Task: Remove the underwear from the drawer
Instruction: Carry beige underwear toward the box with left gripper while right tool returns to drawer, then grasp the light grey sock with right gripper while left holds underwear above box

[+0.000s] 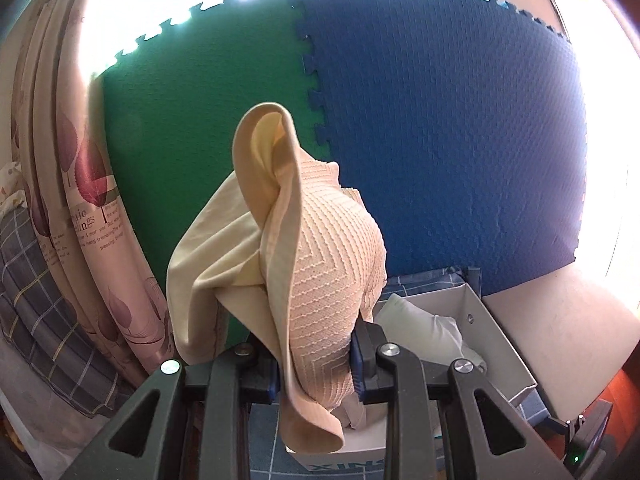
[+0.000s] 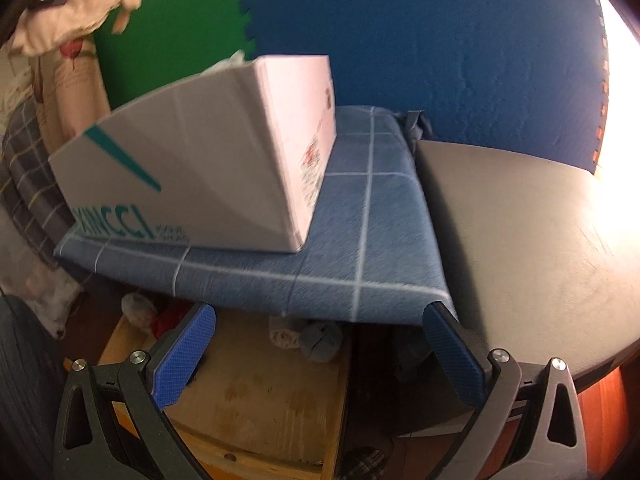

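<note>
My left gripper [image 1: 316,364] is shut on a beige and pale yellow piece of underwear [image 1: 320,248] and holds it up above a white cardboard box [image 1: 496,328] that holds more white cloth [image 1: 424,328]. The same underwear shows at the top left of the right wrist view [image 2: 76,4]. My right gripper [image 2: 320,344] is open and empty, low in front of the blue checked cloth [image 2: 360,240] that the white box [image 2: 208,148] stands on. An open wooden drawer [image 2: 256,392] with small cloth items [image 2: 316,340] lies below it.
Green [image 1: 208,120] and blue [image 1: 440,140] foam mats line the wall behind. A flowered curtain [image 1: 80,200] and checked bedding [image 1: 36,280] are on the left. A grey tabletop [image 2: 520,240] lies right of the blue cloth.
</note>
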`<act>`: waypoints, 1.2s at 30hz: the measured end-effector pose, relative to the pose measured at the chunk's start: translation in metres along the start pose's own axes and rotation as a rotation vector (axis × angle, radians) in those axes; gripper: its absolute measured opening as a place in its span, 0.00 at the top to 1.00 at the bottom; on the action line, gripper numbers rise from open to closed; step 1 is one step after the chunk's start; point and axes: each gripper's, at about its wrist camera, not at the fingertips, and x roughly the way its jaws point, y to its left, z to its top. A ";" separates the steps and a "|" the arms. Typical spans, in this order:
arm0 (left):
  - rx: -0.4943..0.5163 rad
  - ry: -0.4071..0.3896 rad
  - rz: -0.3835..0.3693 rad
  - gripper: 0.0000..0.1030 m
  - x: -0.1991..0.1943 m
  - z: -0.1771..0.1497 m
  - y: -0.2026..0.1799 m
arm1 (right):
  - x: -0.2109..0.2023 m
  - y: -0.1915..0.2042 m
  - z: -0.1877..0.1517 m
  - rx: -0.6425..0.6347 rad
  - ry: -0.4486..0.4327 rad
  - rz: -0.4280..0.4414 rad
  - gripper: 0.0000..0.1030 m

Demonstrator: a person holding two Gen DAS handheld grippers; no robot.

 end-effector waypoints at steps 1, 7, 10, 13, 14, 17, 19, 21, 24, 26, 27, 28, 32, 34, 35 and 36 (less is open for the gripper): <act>0.008 0.006 0.002 0.75 0.004 0.000 -0.002 | 0.002 0.003 -0.001 -0.007 0.008 0.005 0.00; 0.043 0.024 0.008 0.75 0.018 -0.002 -0.015 | 0.020 0.009 -0.007 -0.015 0.091 0.048 0.00; 0.050 0.035 0.013 0.75 0.026 -0.001 -0.018 | 0.027 0.012 -0.010 -0.020 0.119 0.055 0.00; 0.055 0.045 0.020 0.75 0.034 0.000 -0.019 | 0.031 0.014 -0.011 -0.028 0.139 0.060 0.00; 0.058 0.050 0.020 0.75 0.035 0.000 -0.021 | 0.033 0.015 -0.012 -0.031 0.147 0.060 0.00; 0.081 0.066 0.023 0.75 0.042 0.000 -0.025 | 0.043 0.020 -0.018 -0.042 0.189 0.079 0.00; 0.090 0.079 0.026 0.75 0.047 0.000 -0.027 | 0.048 0.022 -0.022 -0.057 0.223 0.089 0.00; 0.092 0.083 0.026 0.75 0.050 -0.001 -0.028 | 0.053 0.030 -0.026 -0.082 0.254 0.093 0.00; 0.099 0.090 0.024 0.75 0.054 -0.002 -0.031 | 0.060 0.040 -0.032 -0.119 0.289 0.106 0.00; 0.108 0.093 0.022 0.75 0.058 -0.003 -0.032 | 0.066 0.049 -0.037 -0.152 0.318 0.113 0.00; 0.108 0.098 0.017 0.75 0.060 -0.003 -0.032 | 0.068 0.051 -0.038 -0.162 0.324 0.115 0.00; 0.105 0.107 0.009 0.75 0.064 -0.002 -0.032 | 0.071 0.054 -0.039 -0.168 0.333 0.121 0.00; 0.110 0.129 0.001 0.75 0.076 -0.002 -0.033 | 0.084 0.062 -0.041 -0.165 0.373 0.139 0.00; 0.112 0.143 -0.005 0.75 0.082 -0.004 -0.033 | 0.090 0.070 -0.042 -0.176 0.386 0.141 0.00; 0.114 0.150 -0.007 0.75 0.084 -0.005 -0.034 | 0.092 0.074 -0.042 -0.180 0.392 0.151 0.00; 0.117 0.156 -0.009 0.75 0.087 -0.006 -0.034 | 0.094 0.077 -0.042 -0.183 0.398 0.163 0.00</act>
